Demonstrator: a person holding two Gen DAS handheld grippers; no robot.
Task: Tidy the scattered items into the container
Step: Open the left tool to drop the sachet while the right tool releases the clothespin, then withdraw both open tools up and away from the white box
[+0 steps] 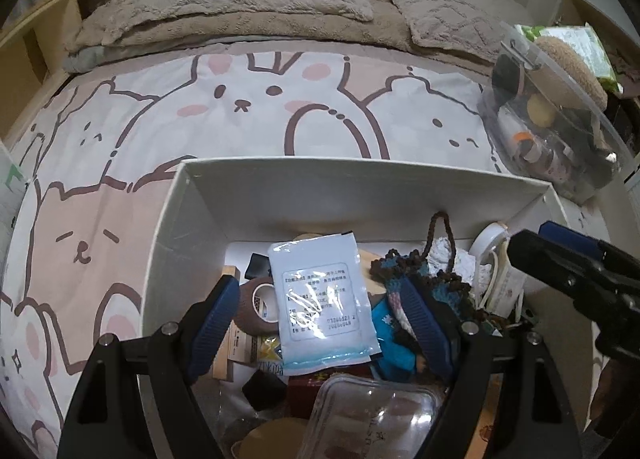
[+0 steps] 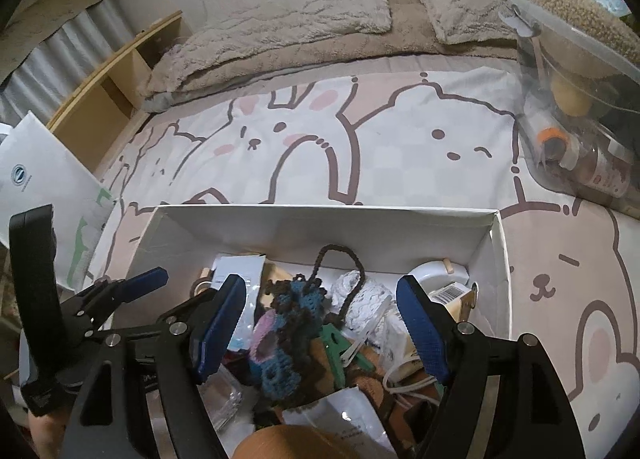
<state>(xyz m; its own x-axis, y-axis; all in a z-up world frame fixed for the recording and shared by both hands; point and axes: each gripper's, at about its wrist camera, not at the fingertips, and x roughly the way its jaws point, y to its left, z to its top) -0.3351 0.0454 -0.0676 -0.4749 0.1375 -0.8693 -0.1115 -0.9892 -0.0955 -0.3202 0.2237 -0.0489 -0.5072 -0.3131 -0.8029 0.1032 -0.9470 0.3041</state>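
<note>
Over the white box [image 1: 208, 195] on the cartoon bedspread [image 1: 120, 163], your left gripper [image 1: 320, 319] hangs with its jaws spread wide. A pale blue sachet [image 1: 320, 299] lies flat between them, on top of the pile, touching neither pad as far as you can see. A roll of brown tape [image 1: 260, 303] sits just beside the left pad, and a crocheted pouch [image 1: 400, 275] lies against the right one.

Your right gripper [image 2: 320, 327] is also over the box [image 2: 320, 215], jaws spread and holding nothing. The crocheted pouch [image 2: 288, 323] and a green clip [image 2: 340, 351] lie between its pads, down in the pile. A clear tub [image 1: 560, 127] of odds and ends stands well apart on the bed's right.
</note>
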